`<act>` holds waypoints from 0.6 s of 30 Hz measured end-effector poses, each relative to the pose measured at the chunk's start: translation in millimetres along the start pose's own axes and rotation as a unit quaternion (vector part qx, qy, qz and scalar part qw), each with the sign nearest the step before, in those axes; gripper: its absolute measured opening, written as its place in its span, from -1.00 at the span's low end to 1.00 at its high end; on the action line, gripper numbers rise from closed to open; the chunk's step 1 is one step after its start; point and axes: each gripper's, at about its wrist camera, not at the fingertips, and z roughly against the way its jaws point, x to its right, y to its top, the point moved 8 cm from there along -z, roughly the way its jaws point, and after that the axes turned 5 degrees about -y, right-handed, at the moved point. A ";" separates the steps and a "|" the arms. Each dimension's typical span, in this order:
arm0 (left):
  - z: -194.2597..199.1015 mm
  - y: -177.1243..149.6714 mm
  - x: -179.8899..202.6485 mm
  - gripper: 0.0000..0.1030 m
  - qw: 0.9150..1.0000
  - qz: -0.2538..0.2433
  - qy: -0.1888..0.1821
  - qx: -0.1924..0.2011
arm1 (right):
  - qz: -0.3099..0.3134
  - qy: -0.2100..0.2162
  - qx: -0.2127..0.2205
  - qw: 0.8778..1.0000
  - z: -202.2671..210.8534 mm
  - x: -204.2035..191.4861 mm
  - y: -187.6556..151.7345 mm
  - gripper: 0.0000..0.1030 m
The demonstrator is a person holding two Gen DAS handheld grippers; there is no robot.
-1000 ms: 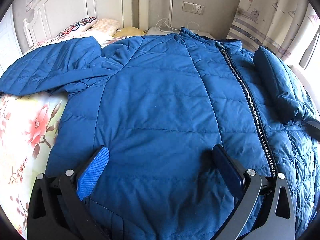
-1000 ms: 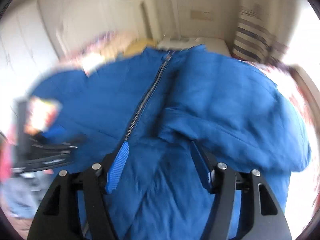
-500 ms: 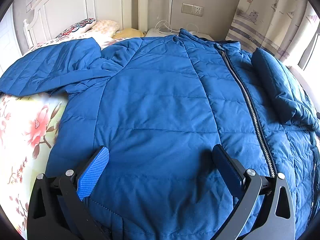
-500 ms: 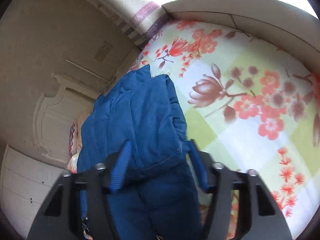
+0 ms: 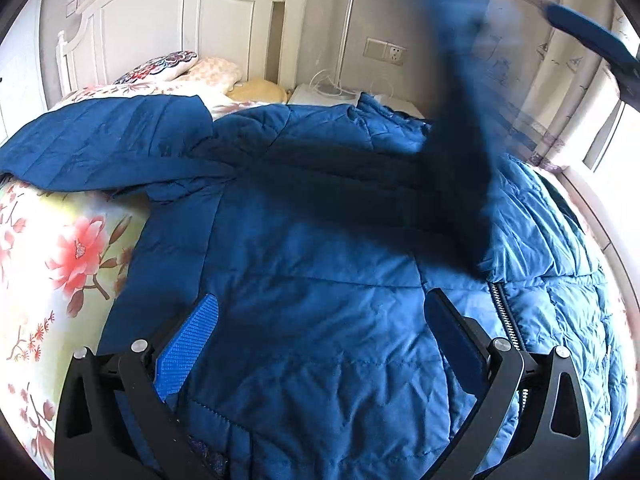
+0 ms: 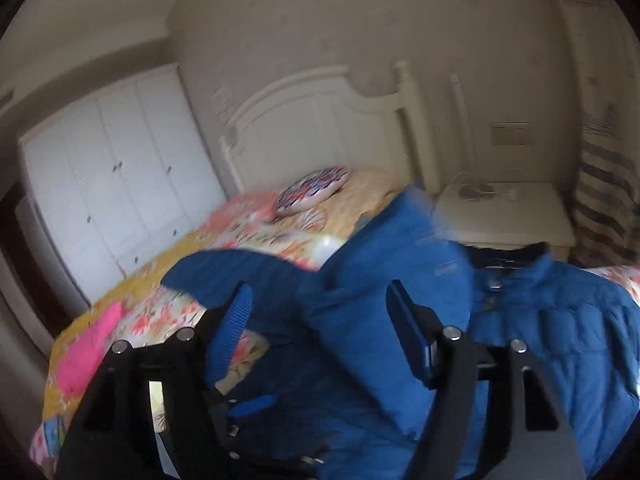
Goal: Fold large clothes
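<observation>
A blue quilted jacket (image 5: 320, 260) lies front up on the floral bed, its zipper (image 5: 508, 320) running toward the collar. My left gripper (image 5: 320, 320) hovers open over the jacket's lower front, its pads wide apart. The jacket's right sleeve (image 5: 460, 140) is up in the air, blurred, crossing over the chest. My right gripper (image 6: 320, 328) is above the bed and its jaws are opening. That sleeve (image 6: 400, 300) hangs loose between and beyond its fingers, and the pads do not press it. One right finger (image 5: 588, 38) shows at the left view's top right. The other sleeve (image 5: 100, 148) lies spread out to the left.
Pillows (image 5: 160, 66) sit by the white headboard (image 5: 180, 32). A white nightstand (image 6: 508, 216) with cables stands beside the bed, and a curtain (image 5: 560, 80) hangs to the right. A white wardrobe (image 6: 112, 184) fills the far left. A pink cloth (image 6: 88, 348) lies on the bedsheet (image 5: 60, 260).
The right sleeve has risen off the jacket's right side and swung up over the chest. The right gripper rose, turned toward the headboard and widened its jaws. The left gripper barely moved.
</observation>
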 end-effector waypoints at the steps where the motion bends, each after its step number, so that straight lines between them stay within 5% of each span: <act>1: 0.3 0.3 0.9 0.91 1.000 -0.002 -0.003 0.001 | -0.001 0.004 0.000 1.000 0.2 -0.1 -0.8 0.34; 4: 1.4 0.1 2.0 0.91 1.000 -0.002 -0.007 0.001 | -0.017 -0.023 0.015 0.999 15.7 25.3 -11.1 0.33; 6: 2.3 0.3 2.9 0.91 1.000 0.000 -0.015 0.002 | -0.020 -0.095 0.018 0.995 29.1 65.4 -21.7 0.33; 9: 3.8 1.8 0.4 0.91 0.999 0.013 -0.029 0.004 | -0.044 -0.236 -0.014 0.971 59.8 159.4 -59.6 0.32; 11: 7.9 4.6 -5.4 0.91 0.998 0.039 -0.050 0.012 | -0.049 -0.287 -0.046 0.956 73.0 197.6 -93.5 0.29; 15: 16.2 17.8 -36.3 0.91 0.986 0.137 -0.091 0.029 | -0.019 -0.333 -0.077 0.940 98.6 236.8 -139.3 0.29; 18: 10.4 37.6 -62.9 0.88 0.976 0.202 -0.074 0.017 | -0.001 -0.343 -0.092 0.935 102.1 247.2 -158.9 0.29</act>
